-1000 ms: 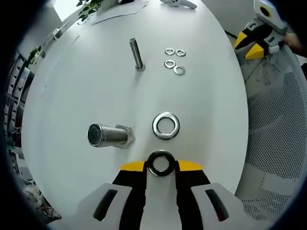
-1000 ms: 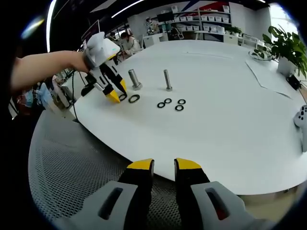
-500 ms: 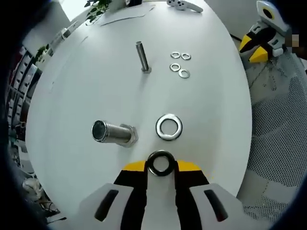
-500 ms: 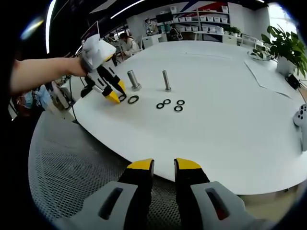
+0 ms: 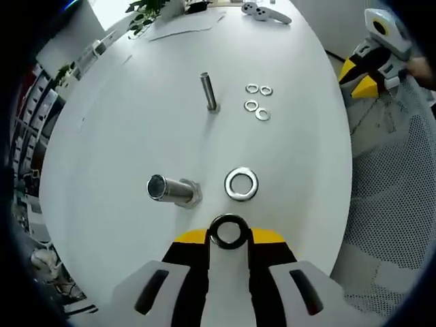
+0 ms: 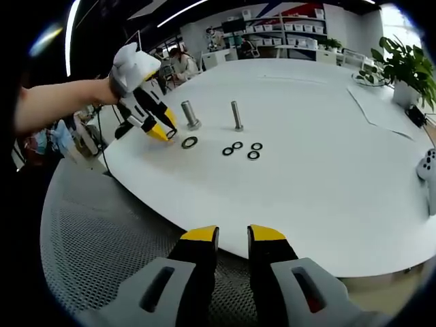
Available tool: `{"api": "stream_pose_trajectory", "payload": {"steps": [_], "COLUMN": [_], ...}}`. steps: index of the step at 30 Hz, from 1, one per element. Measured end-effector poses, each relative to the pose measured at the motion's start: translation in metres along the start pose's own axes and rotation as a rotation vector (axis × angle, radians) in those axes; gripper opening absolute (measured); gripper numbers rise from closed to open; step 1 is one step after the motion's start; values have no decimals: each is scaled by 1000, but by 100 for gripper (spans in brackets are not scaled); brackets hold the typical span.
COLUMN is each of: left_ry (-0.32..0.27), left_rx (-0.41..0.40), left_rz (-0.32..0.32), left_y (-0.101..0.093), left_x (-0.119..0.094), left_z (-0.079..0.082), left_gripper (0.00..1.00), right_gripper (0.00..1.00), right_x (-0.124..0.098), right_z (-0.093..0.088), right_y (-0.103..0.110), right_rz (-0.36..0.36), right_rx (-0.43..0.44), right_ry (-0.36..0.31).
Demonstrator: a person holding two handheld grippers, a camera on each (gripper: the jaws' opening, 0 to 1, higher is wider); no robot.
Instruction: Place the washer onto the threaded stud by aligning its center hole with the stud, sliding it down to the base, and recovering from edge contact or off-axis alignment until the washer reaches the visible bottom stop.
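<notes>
An open-plan lab or workshop is indicated: far beyond the fingers (image 6: 233, 238), shelving (image 6: 300, 30) stacked with white bins is seen against the back wall under strip lights, with potted plants (image 6: 407, 65) and a large white desk (image 6: 327, 177) set out for assembly practice.

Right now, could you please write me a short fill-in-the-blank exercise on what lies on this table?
1. The left claw is shut on a ____.
2. Beyond the thin stud lie ____ small washers.
3. The loose large washer lies flat beside the ____ stud.
4. The right claw holds ____.

Missing words: washer; four; thick; nothing
</notes>
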State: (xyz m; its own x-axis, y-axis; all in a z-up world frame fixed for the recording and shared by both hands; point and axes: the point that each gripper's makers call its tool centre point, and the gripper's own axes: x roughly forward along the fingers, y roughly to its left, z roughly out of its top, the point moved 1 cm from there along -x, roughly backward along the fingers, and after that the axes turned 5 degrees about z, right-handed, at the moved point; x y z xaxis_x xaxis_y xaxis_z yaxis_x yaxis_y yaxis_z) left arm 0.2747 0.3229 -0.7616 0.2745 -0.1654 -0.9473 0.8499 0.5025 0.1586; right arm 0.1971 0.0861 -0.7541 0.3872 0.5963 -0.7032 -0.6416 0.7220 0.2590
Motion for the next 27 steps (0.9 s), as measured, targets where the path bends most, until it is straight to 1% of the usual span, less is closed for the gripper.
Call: {"api": "stream_pose_trajectory", "payload": {"steps": [11,16,27], "left_ry": [-31,-53,-74], "left_rx": [19,34,51], "left_rz": [27,50,86], "left_y": [8,15,31], "left_x": [-22,-34,-44], "left_z": [15,25,38], "left_gripper": [18,18,18], "right_gripper": [20,20,20], "right_x": [0,0,-1], "right_z": [0,0,0], "right_y": [0,0,0], "right_rz": [0,0,-1], "right_rx": [0,0,2], "right_ry": [-2,-3,-6]}}
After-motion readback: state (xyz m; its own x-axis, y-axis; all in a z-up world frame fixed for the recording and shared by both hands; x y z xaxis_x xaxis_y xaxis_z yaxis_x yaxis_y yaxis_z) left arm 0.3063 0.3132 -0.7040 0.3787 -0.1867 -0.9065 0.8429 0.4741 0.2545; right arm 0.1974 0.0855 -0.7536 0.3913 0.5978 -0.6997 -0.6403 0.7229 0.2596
